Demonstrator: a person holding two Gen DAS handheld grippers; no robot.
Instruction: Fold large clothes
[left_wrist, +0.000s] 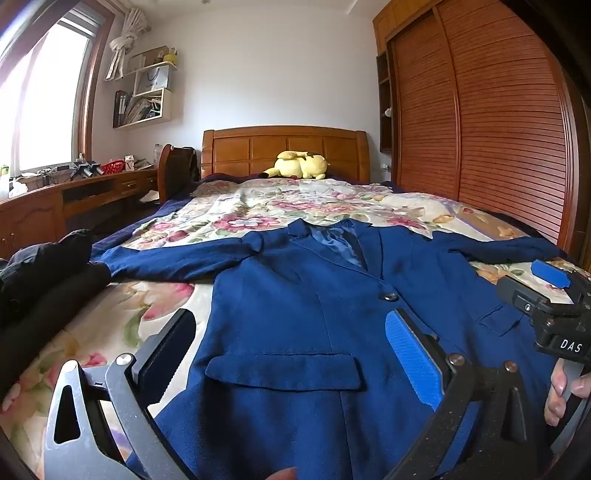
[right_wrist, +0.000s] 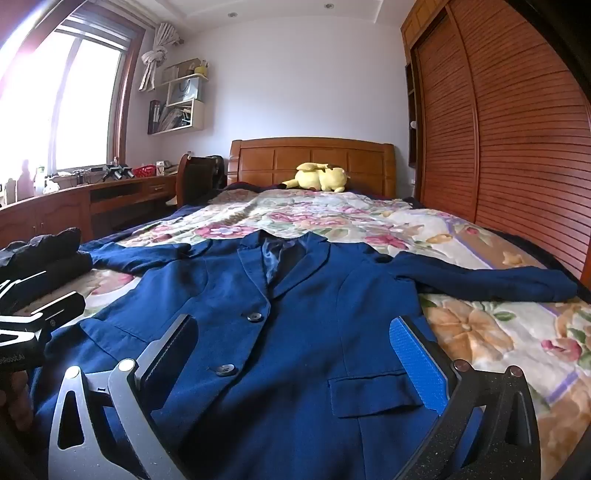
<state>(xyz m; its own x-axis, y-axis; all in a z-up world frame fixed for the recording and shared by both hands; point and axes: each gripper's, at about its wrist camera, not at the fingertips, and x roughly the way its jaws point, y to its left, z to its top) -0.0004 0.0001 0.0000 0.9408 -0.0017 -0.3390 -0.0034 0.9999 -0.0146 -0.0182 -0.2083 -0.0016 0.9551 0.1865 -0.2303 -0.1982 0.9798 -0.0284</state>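
The blue blazer (left_wrist: 295, 314) lies face up and spread flat on the floral bedspread (left_wrist: 229, 214), collar toward the headboard (left_wrist: 284, 147) at 12 o'clock and hem toward the cameras at 6 o'clock. Its front is closed, with two dark buttons (right_wrist: 253, 316) visible in the right wrist view, and its flap pockets (left_wrist: 282, 371) lie flat. One sleeve extends toward 9 o'clock and the other toward 3 o'clock. The left gripper (left_wrist: 291, 363) hovers over the lower front of the blazer with its jaws wide apart and nothing between the pads. The right gripper (right_wrist: 295, 362) hovers beside it, likewise wide apart and holding nothing. A dark garment (left_wrist: 44, 273) lies bunched at 9 o'clock, just beside the sleeve end. A yellow plush toy (left_wrist: 299, 164) rests at 12 o'clock against the headboard. A slatted wooden wardrobe (left_wrist: 480, 122) stands at 2 o'clock. At 10 o'clock, a wooden desk (left_wrist: 74, 192) carries a red basket (left_wrist: 112, 167); its contents cannot be determined. Above it, white wall shelves (left_wrist: 147, 92) hold books and a paper bag.
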